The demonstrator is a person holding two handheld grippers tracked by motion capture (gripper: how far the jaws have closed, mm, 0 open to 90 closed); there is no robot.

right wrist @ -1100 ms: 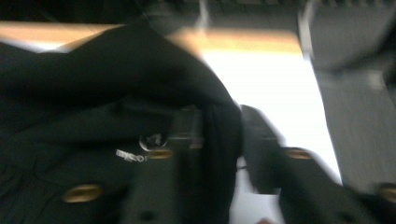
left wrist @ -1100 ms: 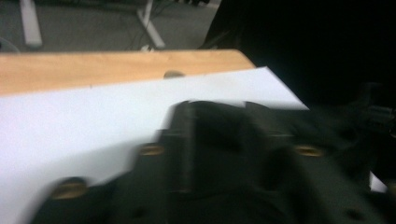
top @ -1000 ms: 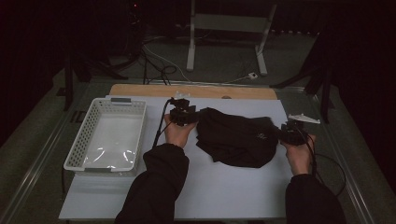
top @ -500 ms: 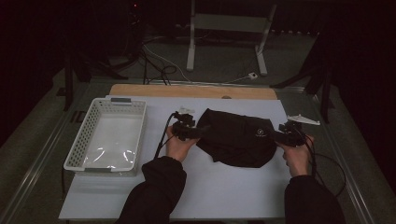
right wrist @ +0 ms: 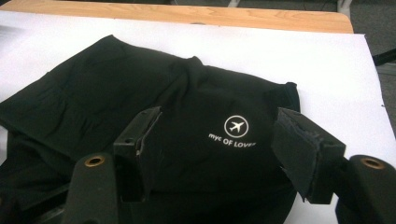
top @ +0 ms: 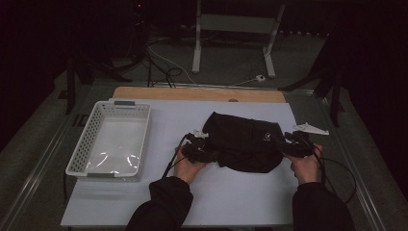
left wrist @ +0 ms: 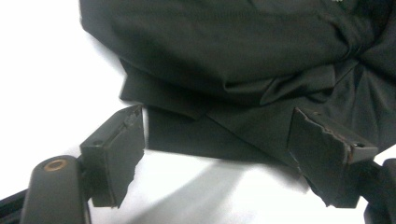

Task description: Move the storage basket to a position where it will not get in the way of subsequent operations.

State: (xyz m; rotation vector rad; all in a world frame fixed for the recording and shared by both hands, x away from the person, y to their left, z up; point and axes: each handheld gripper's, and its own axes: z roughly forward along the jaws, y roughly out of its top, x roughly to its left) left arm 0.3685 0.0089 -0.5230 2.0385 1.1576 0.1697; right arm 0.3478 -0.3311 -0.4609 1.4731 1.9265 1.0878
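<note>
A black garment [top: 240,139] lies crumpled on the white mat [top: 231,197], with a small white plane logo on it [right wrist: 236,126]. My left gripper [top: 208,151] is low at the garment's left edge. In the left gripper view its jaws [left wrist: 218,119] have just been opening and stand apart, with a folded hem [left wrist: 224,46] between them and the pads off the cloth. My right gripper [top: 287,146] is at the garment's right edge. Its jaws [right wrist: 217,119] have opened too and straddle the logo area without pressing on it.
A white slatted basket [top: 86,137] stands on the mat's left side. A wooden board [top: 197,94] runs along the far edge. A small white three-cornered plate [top: 310,129] lies right of the garment. Cables and a metal stand [top: 231,24] are beyond the table.
My left hand has come down and toward me, from the garment's far left corner to its left edge. The garment has settled flatter. The right hand has shifted slightly.
</note>
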